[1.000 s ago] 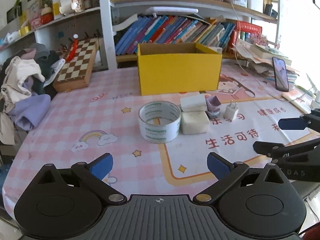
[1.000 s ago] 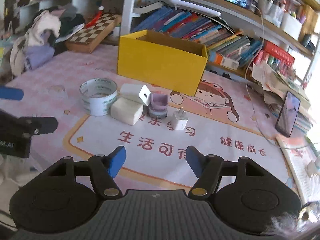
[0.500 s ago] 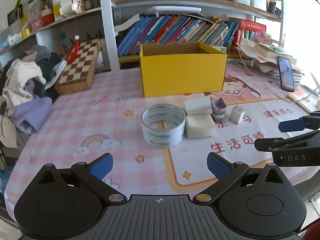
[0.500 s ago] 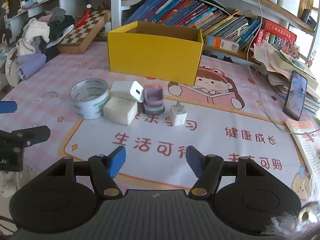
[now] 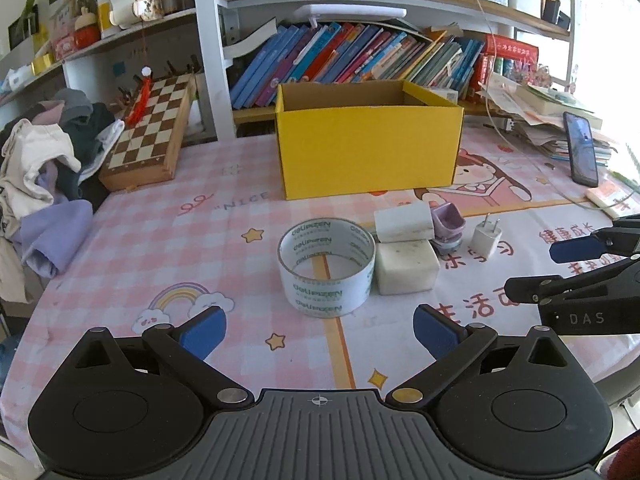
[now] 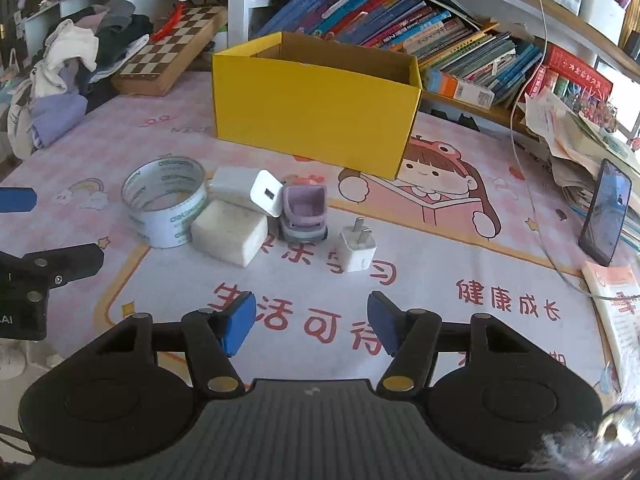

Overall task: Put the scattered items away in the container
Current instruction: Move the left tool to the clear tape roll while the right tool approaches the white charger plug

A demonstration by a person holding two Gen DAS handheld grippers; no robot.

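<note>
The items sit in one tight cluster on the surface [image 5: 120, 240], in front of the yellow box [image 5: 368, 152], which stands at 12 o'clock from them. Counted, there are five: one tape roll [image 5: 327, 266], one white block [image 5: 406, 266] touching the roll at its 3 o'clock, one large white charger [image 5: 404, 222] just behind the block, one purple holder [image 5: 448, 226] against the charger's right end, and one small plug [image 5: 486, 236] standing slightly apart at 3 o'clock of the holder. There is one box, open-topped; what shows of its inside looks empty.

Since a second ago both views have drawn in toward the cluster: the roll and block now loom larger and sit more nearly centred ahead of the left hand-held gripper [image 5: 320, 332], and the right view has levelled out, with the plug [image 6: 359, 250] nearly straight ahead of the right hand-held gripper [image 6: 312, 322]. No item has shifted and none has gone into the box. I judge this as the approach to a first pick, with the whole tidying left to do.

Both hand-held grippers have their blue pads wide apart and hold nothing. The left one hangs short of the roll at 6 o'clock; the right one hangs short of the plug. Each shows in the other's view at the edge, well apart from the cluster.
</note>
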